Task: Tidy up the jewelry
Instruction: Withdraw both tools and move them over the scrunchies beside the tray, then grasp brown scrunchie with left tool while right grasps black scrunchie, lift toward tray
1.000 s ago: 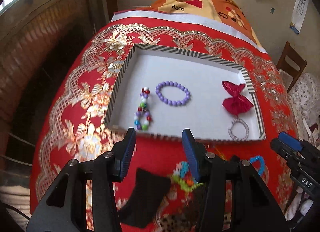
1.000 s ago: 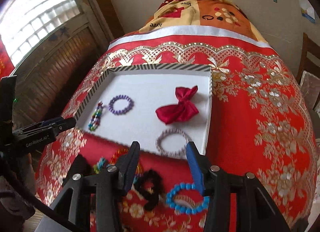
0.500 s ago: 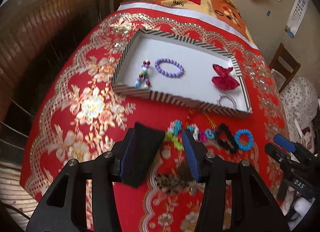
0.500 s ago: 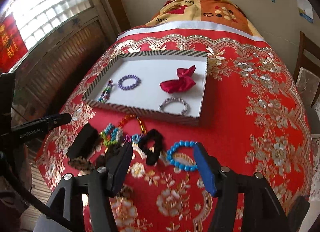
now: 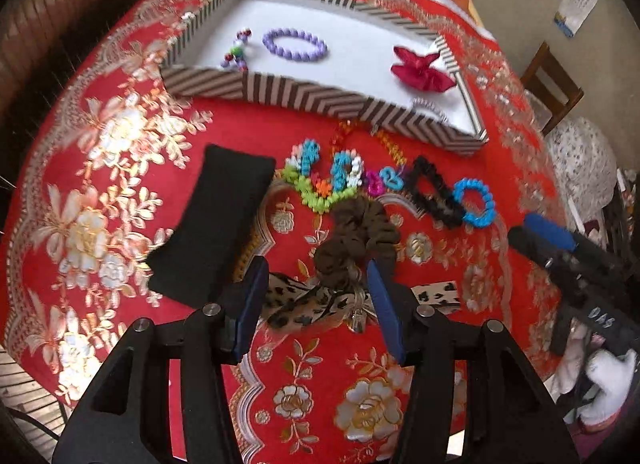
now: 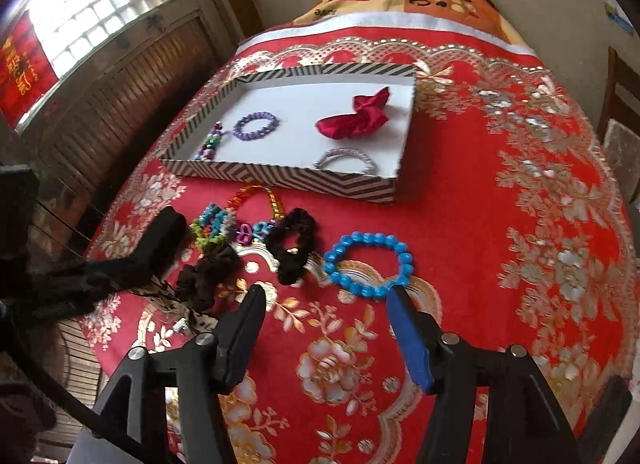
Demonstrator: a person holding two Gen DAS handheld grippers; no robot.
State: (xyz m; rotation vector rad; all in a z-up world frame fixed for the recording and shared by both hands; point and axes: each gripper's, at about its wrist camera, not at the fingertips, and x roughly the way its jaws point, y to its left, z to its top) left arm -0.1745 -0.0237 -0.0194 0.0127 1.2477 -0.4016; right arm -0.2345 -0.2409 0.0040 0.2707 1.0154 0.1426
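A striped tray (image 5: 312,97) (image 6: 280,177) on the red cloth holds a purple bead bracelet (image 5: 295,45) (image 6: 256,126), a multicolour bead strand (image 5: 237,49), a red bow (image 5: 422,71) (image 6: 354,119) and a silver band (image 6: 346,159). In front of it lie a black pad (image 5: 218,219), colourful hair ties (image 5: 324,179), a brown scrunchie (image 5: 358,236) (image 6: 210,274), a leopard clip (image 5: 308,304), a black scrunchie (image 5: 434,189) (image 6: 292,248) and a blue bead bracelet (image 5: 476,201) (image 6: 370,264). My left gripper (image 5: 316,276) is open around the brown scrunchie's near end. My right gripper (image 6: 326,298) is open just short of the blue bracelet.
The red floral cloth (image 6: 520,223) drops off at the near and left edges. A wooden chair (image 5: 554,85) stands at the right. A slatted wooden wall (image 6: 120,87) and window are at the left.
Both grippers have drawn back from the tray and lowered toward the loose items in front of it. Both stay open.
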